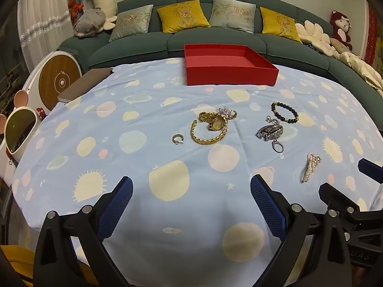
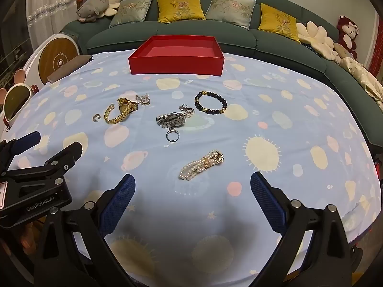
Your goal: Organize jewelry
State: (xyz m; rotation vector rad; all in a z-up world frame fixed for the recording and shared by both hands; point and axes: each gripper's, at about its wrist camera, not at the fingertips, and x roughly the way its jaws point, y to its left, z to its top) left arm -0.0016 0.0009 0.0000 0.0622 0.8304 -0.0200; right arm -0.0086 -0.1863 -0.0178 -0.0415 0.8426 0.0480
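Both tongs, left (image 1: 191, 191) and right (image 2: 192, 189), hang released over the bench (image 2: 299, 124). Only the right view shows the pearls (image 2: 202, 165) close, at twelve o'clock; from the left they lie at two. Red box (image 1: 229, 74) sits far behind.

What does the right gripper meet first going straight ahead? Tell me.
Most likely the pearl bracelet: it lies on the tablecloth just ahead of the open right gripper, roughly centred between its fingers. Exact depth is unclear.
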